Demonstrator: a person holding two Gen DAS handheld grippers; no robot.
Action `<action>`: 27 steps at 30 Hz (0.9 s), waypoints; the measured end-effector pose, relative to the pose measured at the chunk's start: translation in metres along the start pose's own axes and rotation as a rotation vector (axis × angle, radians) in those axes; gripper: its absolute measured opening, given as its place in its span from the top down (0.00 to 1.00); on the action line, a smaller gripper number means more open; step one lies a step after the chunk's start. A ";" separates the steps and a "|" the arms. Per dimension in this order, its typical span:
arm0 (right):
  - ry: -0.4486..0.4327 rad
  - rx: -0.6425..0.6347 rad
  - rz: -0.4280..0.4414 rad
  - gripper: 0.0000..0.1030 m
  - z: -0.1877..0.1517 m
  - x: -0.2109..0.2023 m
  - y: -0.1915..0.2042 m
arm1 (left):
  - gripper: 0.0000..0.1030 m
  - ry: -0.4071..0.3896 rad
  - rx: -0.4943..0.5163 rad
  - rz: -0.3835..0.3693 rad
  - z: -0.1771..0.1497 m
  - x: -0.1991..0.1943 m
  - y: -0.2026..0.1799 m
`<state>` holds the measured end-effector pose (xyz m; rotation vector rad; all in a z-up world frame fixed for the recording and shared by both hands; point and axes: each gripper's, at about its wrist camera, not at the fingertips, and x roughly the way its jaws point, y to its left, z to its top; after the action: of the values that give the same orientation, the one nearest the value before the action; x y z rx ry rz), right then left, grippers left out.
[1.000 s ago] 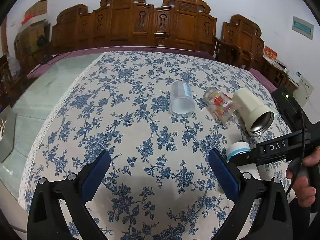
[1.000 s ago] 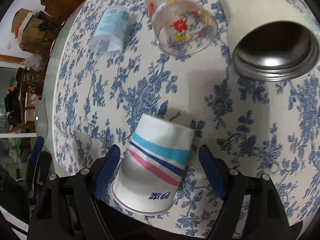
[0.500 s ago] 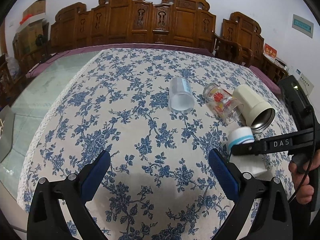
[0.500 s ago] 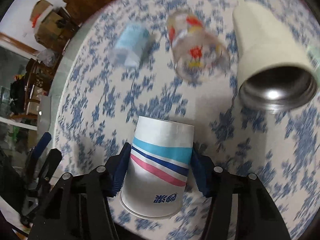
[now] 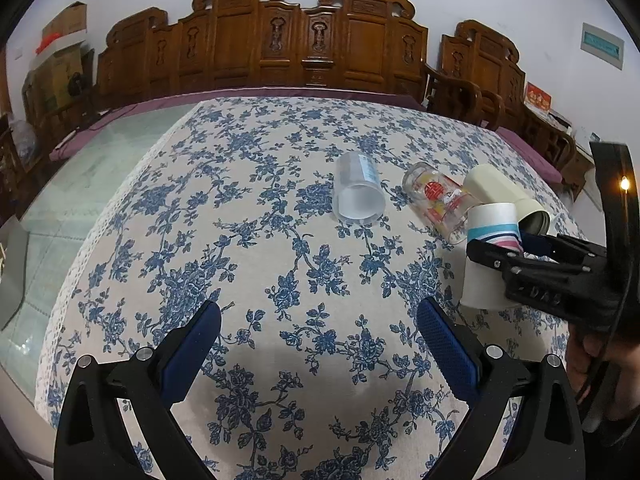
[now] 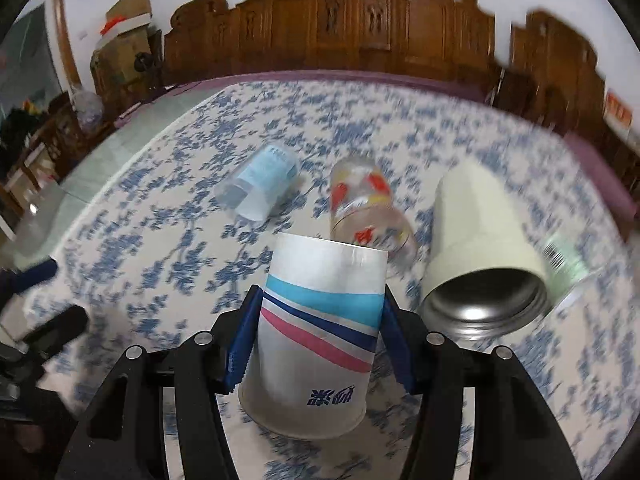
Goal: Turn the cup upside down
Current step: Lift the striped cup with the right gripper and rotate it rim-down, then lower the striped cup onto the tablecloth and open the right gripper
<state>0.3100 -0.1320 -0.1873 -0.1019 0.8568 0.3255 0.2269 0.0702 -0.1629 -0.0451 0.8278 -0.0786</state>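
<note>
My left gripper (image 5: 318, 342) hangs over the tablecloth (image 5: 256, 248), jaws wide apart with nothing between them. Further right lie a frosted cup (image 5: 359, 195), a glass (image 5: 438, 200) and a cream mug (image 5: 502, 194), all on their sides. My right gripper (image 6: 320, 340) is clamped on the paper cup (image 6: 320, 340), base up, rim down near the cloth.

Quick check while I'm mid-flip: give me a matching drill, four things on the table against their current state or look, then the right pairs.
Things:
1. paper cup
2. frosted plastic cup
3. printed glass
4. cream tumbler

States:
A. clear, red and yellow print, lying on its side
B. clamped in the right gripper, rim downward
C. lying down, steel-lined mouth showing
D. translucent, lying on its side

Pairs: 1-B, 2-D, 3-A, 4-C
</note>
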 end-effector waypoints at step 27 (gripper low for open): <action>-0.051 0.012 -0.021 0.31 -0.056 -0.023 0.005 | 0.08 -0.020 0.020 -0.002 0.001 -0.007 -0.008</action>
<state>0.2541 -0.1448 -0.2063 -0.0908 0.8065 0.3024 0.2224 0.0626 -0.1569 -0.0280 0.8068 -0.0877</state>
